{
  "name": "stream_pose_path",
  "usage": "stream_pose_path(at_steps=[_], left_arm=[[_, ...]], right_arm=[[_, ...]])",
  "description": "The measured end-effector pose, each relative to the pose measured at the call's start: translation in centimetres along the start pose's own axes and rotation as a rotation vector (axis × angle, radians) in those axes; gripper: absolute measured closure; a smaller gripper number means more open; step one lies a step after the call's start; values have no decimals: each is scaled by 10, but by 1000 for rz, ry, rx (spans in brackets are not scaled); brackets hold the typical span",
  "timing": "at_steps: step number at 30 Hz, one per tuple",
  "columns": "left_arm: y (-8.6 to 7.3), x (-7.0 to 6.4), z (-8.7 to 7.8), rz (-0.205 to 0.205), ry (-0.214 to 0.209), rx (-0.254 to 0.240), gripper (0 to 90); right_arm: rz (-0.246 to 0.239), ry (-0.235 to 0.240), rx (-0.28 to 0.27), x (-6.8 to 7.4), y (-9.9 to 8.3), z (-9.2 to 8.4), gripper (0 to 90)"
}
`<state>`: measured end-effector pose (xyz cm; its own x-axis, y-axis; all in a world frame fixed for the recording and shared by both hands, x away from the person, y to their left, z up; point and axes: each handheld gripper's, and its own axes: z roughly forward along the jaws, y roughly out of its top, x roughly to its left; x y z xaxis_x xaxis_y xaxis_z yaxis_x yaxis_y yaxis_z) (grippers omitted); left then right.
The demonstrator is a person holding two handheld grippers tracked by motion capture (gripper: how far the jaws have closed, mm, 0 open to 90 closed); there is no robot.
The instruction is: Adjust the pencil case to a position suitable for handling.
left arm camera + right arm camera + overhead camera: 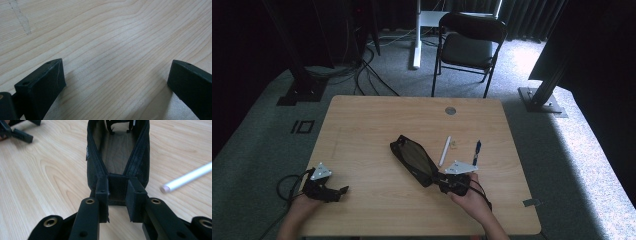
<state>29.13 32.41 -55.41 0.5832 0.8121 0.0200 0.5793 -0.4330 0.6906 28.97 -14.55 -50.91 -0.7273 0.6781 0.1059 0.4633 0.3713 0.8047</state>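
The soft, limp mesh pouch [413,160] lay mid-bench — the right gripper [117,195] at its five-o'clock end, fingers pinched on the stiffer zipper seam — while the left gripper [343,190] stood open, empty.

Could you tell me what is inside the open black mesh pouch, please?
The pouch, gripped at its near end by the right gripper, shows bare mesh floor inside; its far end is cropped and too unclear to judge.

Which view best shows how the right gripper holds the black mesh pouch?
The right gripper view: both fingers pinch the end of the open black mesh pouch. The high view shows the pouch whole but the grip small. The left gripper view looks at bare table.
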Motion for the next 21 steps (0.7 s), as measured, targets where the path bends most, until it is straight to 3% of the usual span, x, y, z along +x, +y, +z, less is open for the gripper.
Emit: stream_pose_path(at_steps=[21], left_arm=[[0,0,0,0,0,0,16]], right_arm=[[11,-8,32,-6,-24,-38,738]])
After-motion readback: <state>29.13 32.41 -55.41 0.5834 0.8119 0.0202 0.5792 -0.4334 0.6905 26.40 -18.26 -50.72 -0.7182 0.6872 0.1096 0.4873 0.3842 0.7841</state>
